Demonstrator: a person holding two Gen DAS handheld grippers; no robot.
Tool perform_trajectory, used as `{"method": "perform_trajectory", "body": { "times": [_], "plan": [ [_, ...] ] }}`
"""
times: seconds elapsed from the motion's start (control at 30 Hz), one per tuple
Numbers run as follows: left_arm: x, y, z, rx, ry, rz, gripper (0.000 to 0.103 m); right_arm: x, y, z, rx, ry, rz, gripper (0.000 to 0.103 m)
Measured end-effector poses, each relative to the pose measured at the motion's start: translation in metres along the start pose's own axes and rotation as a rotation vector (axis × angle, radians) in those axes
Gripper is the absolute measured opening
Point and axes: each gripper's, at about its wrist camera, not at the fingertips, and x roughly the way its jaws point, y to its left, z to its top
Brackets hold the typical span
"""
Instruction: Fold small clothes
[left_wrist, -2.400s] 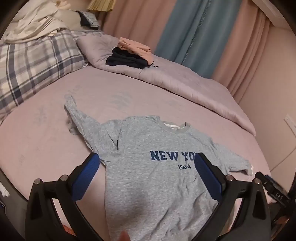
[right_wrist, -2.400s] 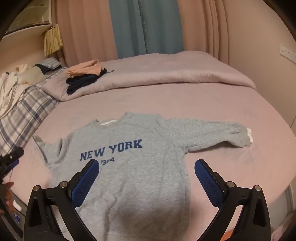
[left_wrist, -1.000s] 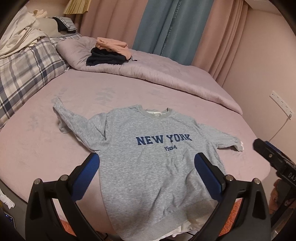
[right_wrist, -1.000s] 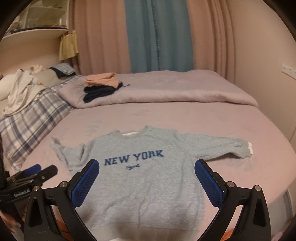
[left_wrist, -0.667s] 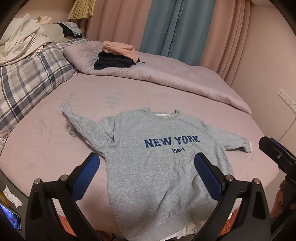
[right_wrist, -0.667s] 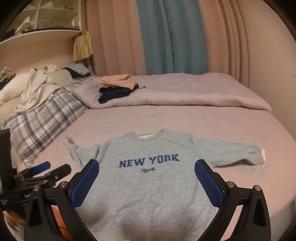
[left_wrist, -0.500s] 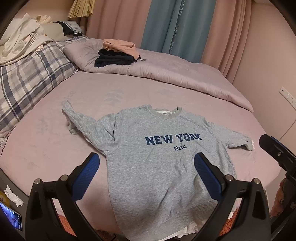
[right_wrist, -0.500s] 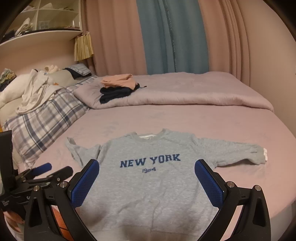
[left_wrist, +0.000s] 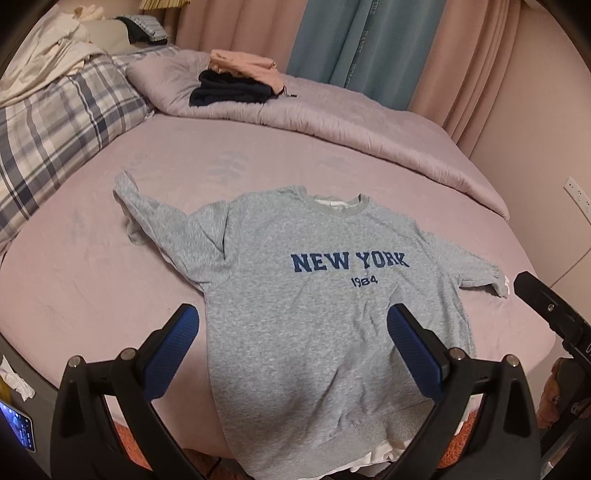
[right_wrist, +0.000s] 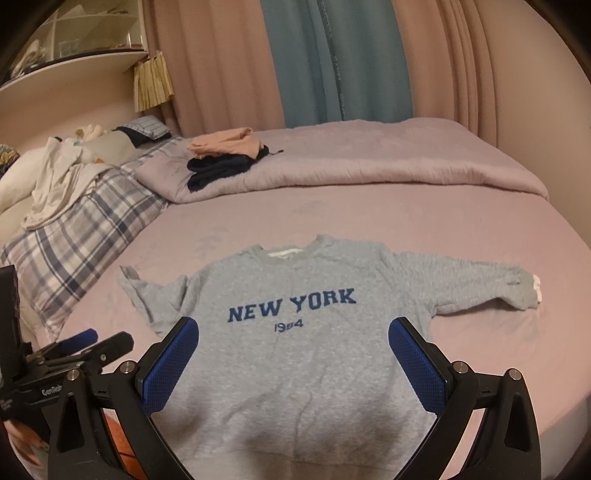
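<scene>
The grey sweatshirt (left_wrist: 314, 295) lay face-up mid-frame on the bed (left_wrist: 74, 288), hem hanging over the near edge. Both the left hand-held gripper (left_wrist: 291, 339) and right hand-held gripper (right_wrist: 293, 350) were wide open, holding nothing. The bunched sleeve (left_wrist: 147, 214) at center left could fold crooked, or a tug might drag the sweatshirt off the bed.
</scene>
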Motion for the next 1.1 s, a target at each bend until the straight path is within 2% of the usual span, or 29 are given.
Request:
{"method": "perform_trajectory", "body": {
  "times": [0.2,0.53,0.93,1.1],
  "plan": [
    [0.008,0.005,-0.001,-0.030,0.033,-0.013,0.101,0.011,-0.005,-0.001,0.007,0.030,-0.001,0.102],
    [0.014,0.002,-0.002,-0.025,0.056,-0.017,0.100,0.019,-0.016,-0.003,0.043,0.064,0.000,0.102],
    [0.015,0.000,-0.006,-0.012,0.077,-0.025,0.100,0.019,-0.026,-0.002,0.053,0.045,-0.043,0.102],
    [0.016,-0.001,-0.006,-0.013,0.077,-0.028,0.100,0.019,-0.031,-0.003,0.068,0.047,-0.034,0.102]
  ]
}}
